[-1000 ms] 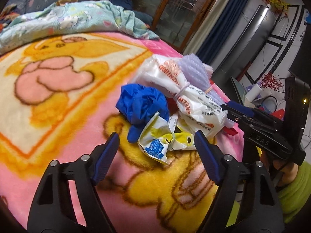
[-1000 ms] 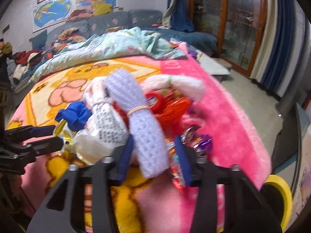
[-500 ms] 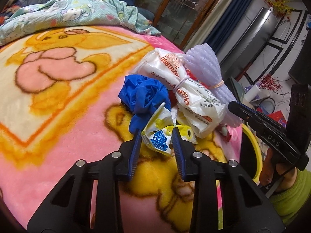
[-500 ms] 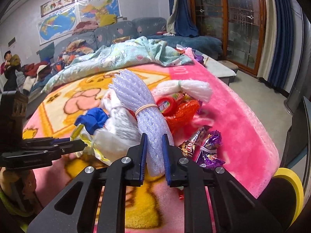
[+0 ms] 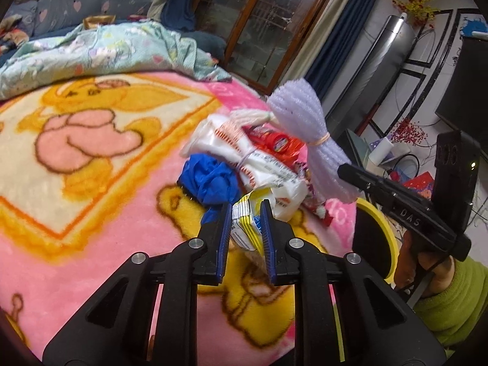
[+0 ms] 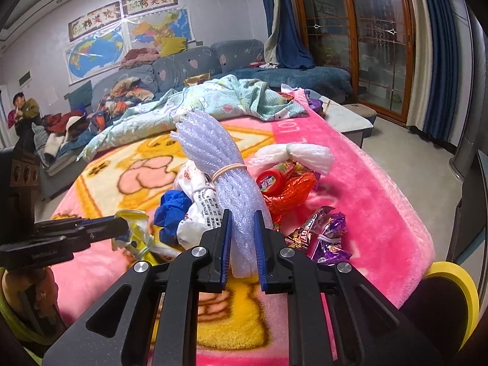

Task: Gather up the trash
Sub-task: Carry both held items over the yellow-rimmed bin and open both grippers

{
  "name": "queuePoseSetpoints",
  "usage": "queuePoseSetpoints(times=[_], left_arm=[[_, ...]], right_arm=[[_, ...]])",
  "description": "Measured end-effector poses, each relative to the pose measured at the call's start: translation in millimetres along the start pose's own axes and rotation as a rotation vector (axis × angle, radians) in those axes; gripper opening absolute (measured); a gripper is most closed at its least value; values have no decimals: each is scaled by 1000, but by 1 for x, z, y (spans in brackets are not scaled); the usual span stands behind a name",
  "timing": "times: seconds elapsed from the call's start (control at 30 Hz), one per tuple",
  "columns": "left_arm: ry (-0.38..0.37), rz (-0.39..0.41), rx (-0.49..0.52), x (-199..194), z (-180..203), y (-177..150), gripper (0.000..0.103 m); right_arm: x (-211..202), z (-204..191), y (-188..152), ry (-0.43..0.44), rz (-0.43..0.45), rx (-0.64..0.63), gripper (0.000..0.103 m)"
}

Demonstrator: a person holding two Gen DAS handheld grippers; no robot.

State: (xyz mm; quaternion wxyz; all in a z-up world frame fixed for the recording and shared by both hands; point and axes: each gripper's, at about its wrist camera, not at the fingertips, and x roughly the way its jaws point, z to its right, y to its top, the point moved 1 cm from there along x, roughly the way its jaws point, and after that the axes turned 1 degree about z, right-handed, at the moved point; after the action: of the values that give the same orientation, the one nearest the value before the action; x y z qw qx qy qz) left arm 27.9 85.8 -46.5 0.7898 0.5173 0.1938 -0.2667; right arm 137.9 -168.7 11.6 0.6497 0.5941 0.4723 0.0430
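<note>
A pile of trash lies on a pink cartoon blanket (image 5: 91, 213). My left gripper (image 5: 244, 222) is shut on a yellow and white wrapper (image 5: 247, 228), lifted a little off the blanket; the wrapper also shows in the right wrist view (image 6: 134, 228). My right gripper (image 6: 241, 235) is shut on a lilac foam net bundle (image 6: 219, 164) tied with a rubber band, held upright; the bundle also shows in the left wrist view (image 5: 308, 134). A blue crumpled bag (image 5: 210, 180), a white printed bag (image 5: 262, 167), a red lid (image 6: 270, 180) and purple candy wrappers (image 6: 329, 238) lie in the pile.
A light blue quilt (image 6: 198, 106) lies at the blanket's far side, with a sofa (image 6: 183, 67) behind. A yellow-rimmed bin (image 6: 457, 299) stands off the near right edge; it also shows in the left wrist view (image 5: 381, 238). A white foam net (image 6: 296, 152) lies behind the pile.
Both grippers have closed from open, the left on the yellow wrapper, the right on the foam bundle. Both items have been lifted up from the pile.
</note>
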Motion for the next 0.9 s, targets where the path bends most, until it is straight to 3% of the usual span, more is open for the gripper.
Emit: queuePoseSetpoints(times=[0.5,0.9], left_arm=[[-67,86,117,-16,55,29,8],[-151,58,195,10,109,37,8]], right_arm=[[-44,27,5,-54,74,75,14],[-84,68,-8,-142,113,172,14]])
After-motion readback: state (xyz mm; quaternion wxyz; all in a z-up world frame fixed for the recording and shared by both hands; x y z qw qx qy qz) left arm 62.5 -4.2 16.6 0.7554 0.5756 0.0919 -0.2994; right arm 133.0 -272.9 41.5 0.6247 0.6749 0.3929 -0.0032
